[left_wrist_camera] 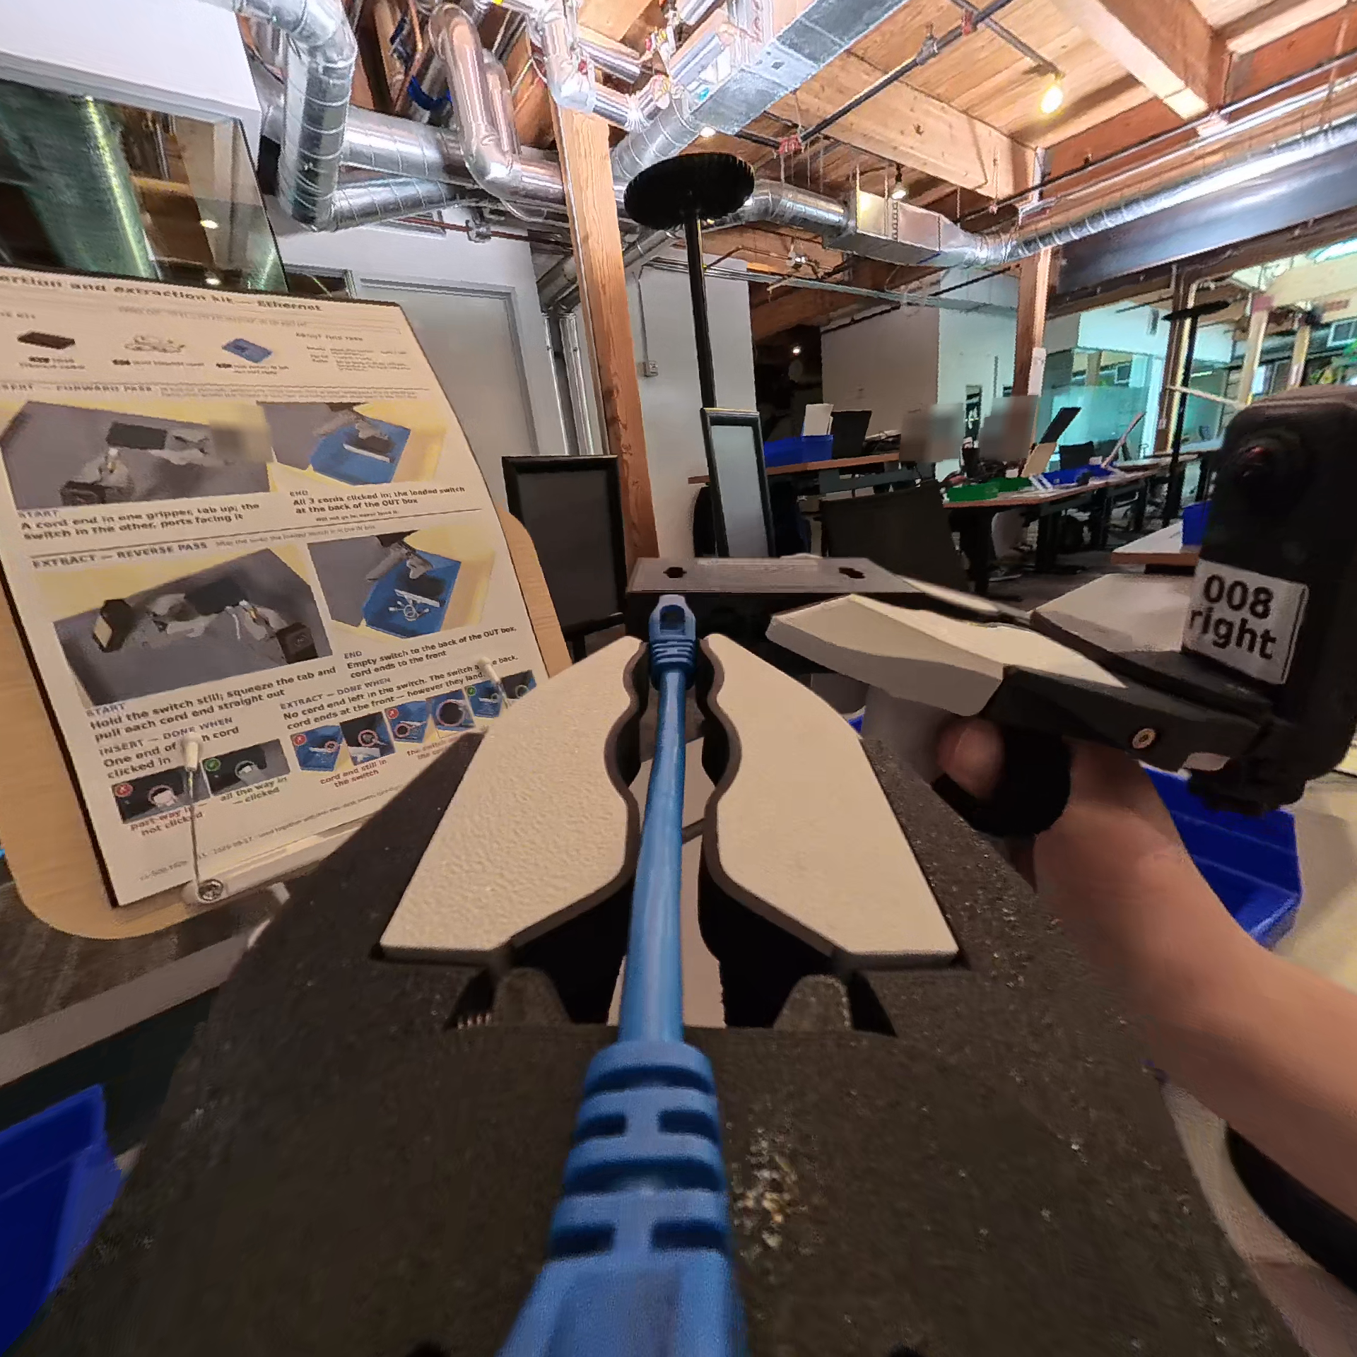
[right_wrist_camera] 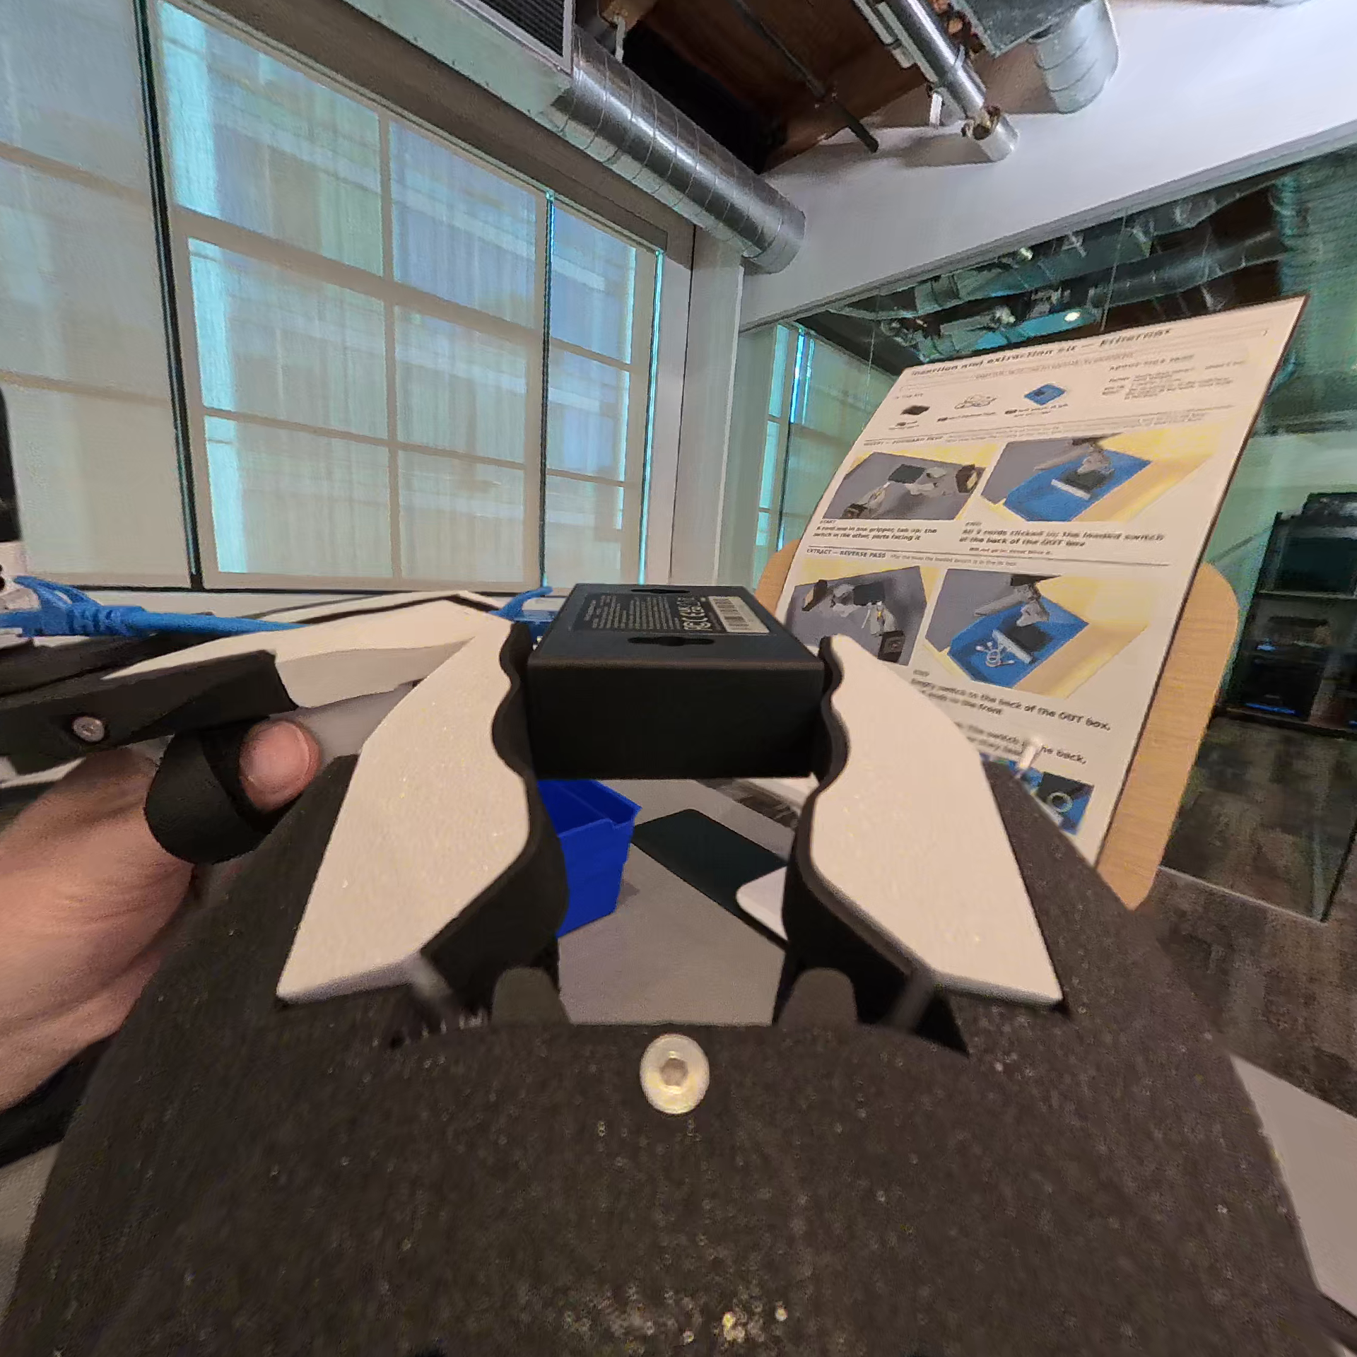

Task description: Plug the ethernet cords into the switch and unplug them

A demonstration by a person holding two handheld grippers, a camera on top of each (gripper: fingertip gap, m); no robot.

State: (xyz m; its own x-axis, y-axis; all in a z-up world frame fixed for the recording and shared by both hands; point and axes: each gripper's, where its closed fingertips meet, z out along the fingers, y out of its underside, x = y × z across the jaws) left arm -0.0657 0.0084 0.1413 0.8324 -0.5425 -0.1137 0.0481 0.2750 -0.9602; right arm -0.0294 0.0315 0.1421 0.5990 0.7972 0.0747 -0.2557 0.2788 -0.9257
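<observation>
My left gripper (left_wrist_camera: pixel 670 650) is shut on a blue ethernet cord (left_wrist_camera: pixel 661 808). The cord's front plug (left_wrist_camera: pixel 670 617) sticks out past the fingertips, close in front of the black switch (left_wrist_camera: pixel 764 576); whether they touch is unclear. Its other plug (left_wrist_camera: pixel 646 1175) lies back over the gripper body. My right gripper (right_wrist_camera: pixel 672 650) is shut on the switch (right_wrist_camera: pixel 661 617), held level with its labelled face up. In the left wrist view the right gripper (left_wrist_camera: pixel 844 598) reaches in from the right. In the right wrist view the left gripper (right_wrist_camera: pixel 440 631) comes from the left with the cord (right_wrist_camera: pixel 147 623).
A tilted instruction board (left_wrist_camera: pixel 242 573) (right_wrist_camera: pixel 1028 573) stands just behind the work spot. A blue bin (right_wrist_camera: pixel 587 844) (left_wrist_camera: pixel 1234 859) sits below the grippers, and another blue bin (left_wrist_camera: pixel 44 1204) at lower left. A person's hands (left_wrist_camera: pixel 1101 881) (right_wrist_camera: pixel 73 918) hold the grippers.
</observation>
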